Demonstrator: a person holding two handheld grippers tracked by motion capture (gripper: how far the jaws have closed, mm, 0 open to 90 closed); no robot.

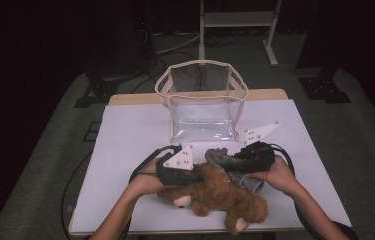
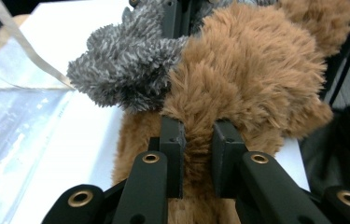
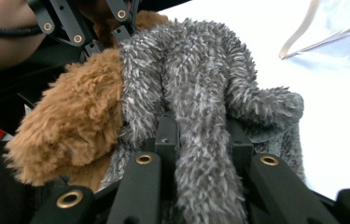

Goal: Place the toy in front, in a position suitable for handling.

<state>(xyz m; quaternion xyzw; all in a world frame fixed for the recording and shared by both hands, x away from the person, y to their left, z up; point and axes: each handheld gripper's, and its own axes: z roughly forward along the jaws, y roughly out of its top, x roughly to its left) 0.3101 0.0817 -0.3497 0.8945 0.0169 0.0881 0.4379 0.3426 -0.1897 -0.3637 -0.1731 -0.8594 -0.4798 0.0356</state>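
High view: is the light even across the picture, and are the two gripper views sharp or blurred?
High view: the white table top is brightly lit while the room around it is almost black; the clear bag shows pale glare. Left gripper view: the brown plush bear is sharp and the near jaws are soft. Right gripper view: the grey plush toy is sharp, and the table behind it is overexposed white.

One brown plush toy (image 1: 220,197), one grey plush toy (image 1: 227,162), one clear bag (image 1: 202,102), two hand-held grippers.
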